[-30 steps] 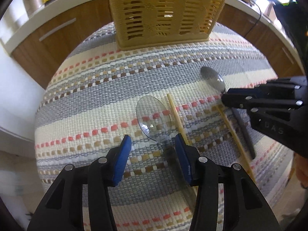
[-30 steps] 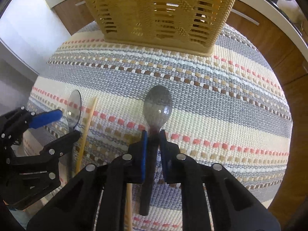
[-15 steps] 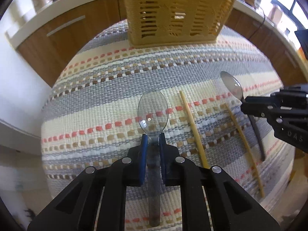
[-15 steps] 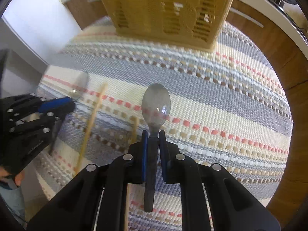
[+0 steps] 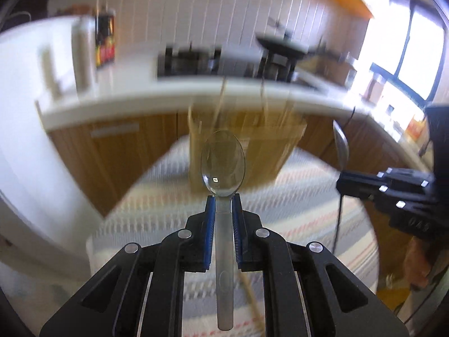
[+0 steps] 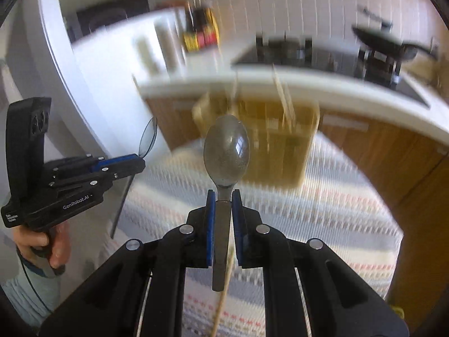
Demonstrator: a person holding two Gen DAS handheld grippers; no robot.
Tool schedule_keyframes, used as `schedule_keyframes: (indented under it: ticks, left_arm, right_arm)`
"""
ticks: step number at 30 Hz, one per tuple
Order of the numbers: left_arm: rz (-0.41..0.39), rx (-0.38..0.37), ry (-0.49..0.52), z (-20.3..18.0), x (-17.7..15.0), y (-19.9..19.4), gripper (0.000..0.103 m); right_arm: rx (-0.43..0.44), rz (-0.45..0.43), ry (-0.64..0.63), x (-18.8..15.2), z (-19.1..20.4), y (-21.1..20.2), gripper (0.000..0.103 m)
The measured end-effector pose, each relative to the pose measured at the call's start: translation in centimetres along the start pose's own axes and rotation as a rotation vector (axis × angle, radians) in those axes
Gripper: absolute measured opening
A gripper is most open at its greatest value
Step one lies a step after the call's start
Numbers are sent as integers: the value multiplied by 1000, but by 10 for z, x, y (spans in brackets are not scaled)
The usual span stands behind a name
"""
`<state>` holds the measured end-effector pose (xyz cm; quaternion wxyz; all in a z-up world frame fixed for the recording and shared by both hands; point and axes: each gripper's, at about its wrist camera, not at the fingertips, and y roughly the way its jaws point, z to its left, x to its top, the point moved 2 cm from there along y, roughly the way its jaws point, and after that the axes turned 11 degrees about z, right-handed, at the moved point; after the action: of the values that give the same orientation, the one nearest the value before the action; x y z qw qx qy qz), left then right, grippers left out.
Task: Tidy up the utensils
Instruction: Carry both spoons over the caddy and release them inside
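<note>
A striped woven cloth (image 5: 308, 224) covers the table in a kitchen, with the yellow slotted basket (image 6: 269, 140) straight ahead of both grippers. The left gripper (image 5: 223, 210) clamps the clear spoon (image 5: 223, 163) by its neck; the right gripper (image 6: 223, 210) clamps the grey spoon (image 6: 226, 151) likewise, bowls forward, probably for dropping into the basket. Chopsticks (image 6: 223, 295) lie below.

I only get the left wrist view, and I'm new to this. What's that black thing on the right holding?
Observer: The right gripper's fingers pinch a grey spoon by its neck.
Operator: Who's carrying my side?
Observer: A hand grips the left gripper's handle; its fingers have just been closing, clear spoon between them.
Operator: Anything under the grey spoon?
Observer: A chopstick on the mat.
</note>
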<state>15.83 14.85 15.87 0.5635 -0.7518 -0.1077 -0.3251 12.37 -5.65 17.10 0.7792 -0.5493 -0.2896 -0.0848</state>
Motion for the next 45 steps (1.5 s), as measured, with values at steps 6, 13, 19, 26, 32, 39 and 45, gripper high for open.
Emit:
schedule_keyframes:
  ticks: [6,13,19,26,32,39,45]
  left_arm:
    - [-189,-6,-3,-10,50,-41,10]
    - [-355,5,-4,-14,87,-45,10]
    - [-503,-44,-26,-4,102,-37,10]
    - [-614,-55,2,2,116,-7,10]
    - [-609,-53,2,11,120,31,10]
    - [-563,-98,-45,29,115,70,10]
    - [-547,-99,-41,31,107,81,10]
  right_arm:
    - [4,-229,1,41,3,-49,10]
    - [-49,-432,-39,72,-3,-72,10]
    - [-155,-575,-7,87,-23,-72,10]
    - [-268,-581,79,110,-61,-26,10]
    - [-280,-565,133,119,-88,10,10]
    - [-262,-542,125,119,-98,41,10]
    - [-250,-532,110,115,-100,51,10]
